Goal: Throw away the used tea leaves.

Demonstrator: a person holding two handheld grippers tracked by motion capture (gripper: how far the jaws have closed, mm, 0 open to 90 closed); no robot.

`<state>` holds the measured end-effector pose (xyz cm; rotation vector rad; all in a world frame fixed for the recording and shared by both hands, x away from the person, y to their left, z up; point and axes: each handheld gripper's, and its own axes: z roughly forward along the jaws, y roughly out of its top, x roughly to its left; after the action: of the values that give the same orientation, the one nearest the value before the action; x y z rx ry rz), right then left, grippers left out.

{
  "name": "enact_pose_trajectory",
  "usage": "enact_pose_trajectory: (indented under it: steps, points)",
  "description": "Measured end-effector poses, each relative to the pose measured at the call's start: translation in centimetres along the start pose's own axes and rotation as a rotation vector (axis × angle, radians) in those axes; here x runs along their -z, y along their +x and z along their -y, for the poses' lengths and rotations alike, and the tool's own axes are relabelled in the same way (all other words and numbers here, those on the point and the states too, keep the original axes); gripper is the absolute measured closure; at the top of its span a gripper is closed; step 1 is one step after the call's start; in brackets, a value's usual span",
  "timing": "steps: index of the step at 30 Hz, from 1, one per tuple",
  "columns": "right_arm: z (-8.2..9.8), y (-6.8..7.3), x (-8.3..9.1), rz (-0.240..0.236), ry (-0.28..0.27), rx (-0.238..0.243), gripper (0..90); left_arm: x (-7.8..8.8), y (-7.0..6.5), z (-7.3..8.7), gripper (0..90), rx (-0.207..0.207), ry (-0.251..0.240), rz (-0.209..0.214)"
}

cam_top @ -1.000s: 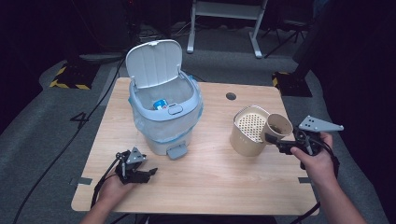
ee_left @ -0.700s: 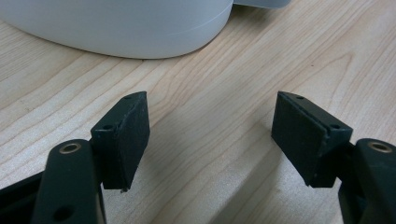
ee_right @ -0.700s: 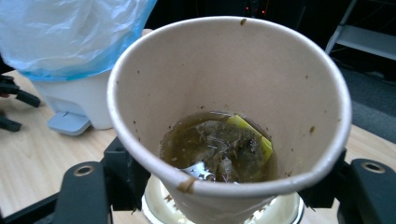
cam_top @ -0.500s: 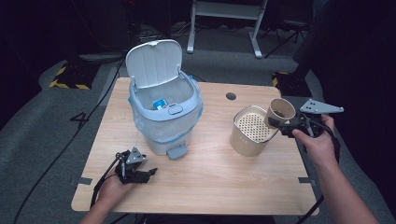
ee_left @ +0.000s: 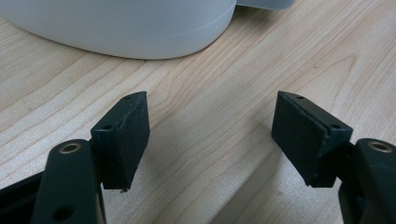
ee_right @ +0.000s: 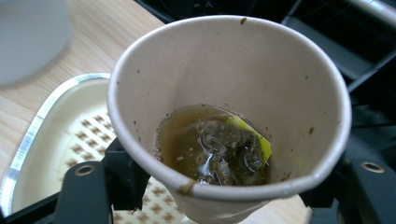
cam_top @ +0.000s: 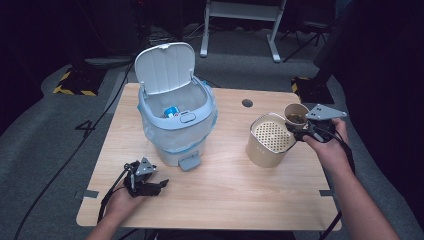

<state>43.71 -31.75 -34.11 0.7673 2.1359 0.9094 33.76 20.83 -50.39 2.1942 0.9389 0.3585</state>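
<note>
Step in hand: we carry the paper cup to the strainer pot to drain it, as we judge.
Cup: at 1 o'clock of the pot's rim, upright, with brown tea and a soaked tea bag at its bottom.
Right gripper: its jaws have just been closing and pinch the cup's wall.
Left gripper: jaws spread, empty, resting on the table at 7 o'clock of the open bin.
Doing it well: we centre the cup over the perforated lid and tilt slowly, so the liquid drains and the bag stays back.
Risk: squeezing harder could buckle the cup.
</note>
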Motion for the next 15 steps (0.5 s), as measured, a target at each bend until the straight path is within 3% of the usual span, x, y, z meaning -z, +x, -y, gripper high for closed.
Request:
enact_pose_trajectory:
  steps: [1, 2, 11, 14, 15]
  points:
    - [0.0, 0.0, 0.0, 0.0, 0.0, 0.0, 32.1, 0.0, 0.0, 0.0, 28.1, 0.0, 0.0, 0.0]
    - [-0.1, 0.2, -0.1, 0.031, 0.017, 0.064, 32.3, 0.0, 0.0, 0.0, 28.1, 0.0, 0.0, 0.0]
    - [-0.6, 1.6, -0.9, 0.133, 0.101, 0.342, 32.8, 0.0, 0.0, 0.0, 28.1, 0.0, 0.0, 0.0]
    - [-0.8, 1.9, -1.1, 0.164, 0.121, 0.409, 33.1, 0.0, 0.0, 0.0, 28.1, 0.0, 0.0, 0.0]
    - [-0.8, 1.9, -1.1, 0.164, 0.121, 0.409, 33.1, 0.0, 0.0, 0.0, 28.1, 0.0, 0.0, 0.0]
